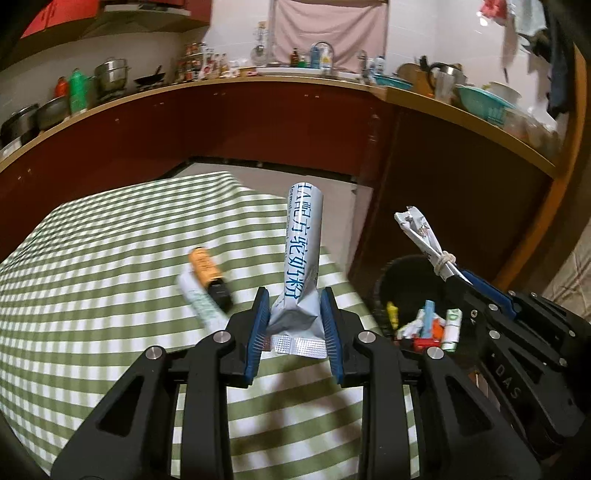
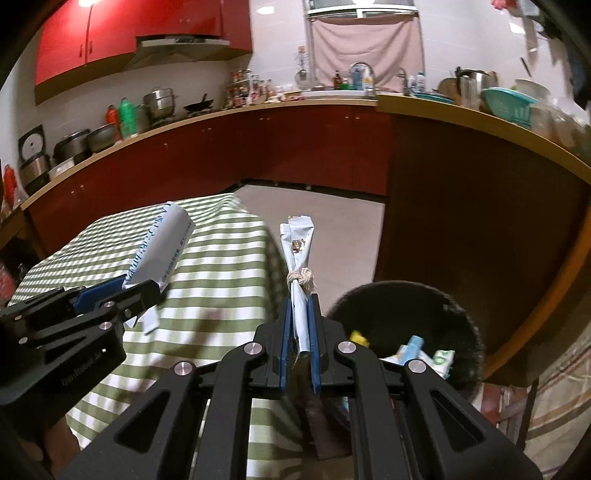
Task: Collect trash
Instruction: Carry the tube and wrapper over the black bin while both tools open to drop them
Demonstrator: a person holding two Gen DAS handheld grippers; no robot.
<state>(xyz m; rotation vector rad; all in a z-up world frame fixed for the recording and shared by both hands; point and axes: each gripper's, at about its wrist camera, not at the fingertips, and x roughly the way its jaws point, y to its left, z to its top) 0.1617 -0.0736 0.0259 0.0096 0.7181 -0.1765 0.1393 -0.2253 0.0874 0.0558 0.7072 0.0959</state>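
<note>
Black hand-held gripper point(image 1: 294, 314) frames, blue ribbed pads point(image 1: 258, 321), silver round screws

This is a home kitchen: red cupboards point(image 2: 110, 33), pots point(image 2: 160, 99) on a long counter point(image 2: 295, 100), and a sink tap point(image 2: 360, 70) by the window.

A green-checked tablecloth point(image 1: 92, 258) lies before a cluttered kitchen counter point(image 1: 221, 83).
</note>
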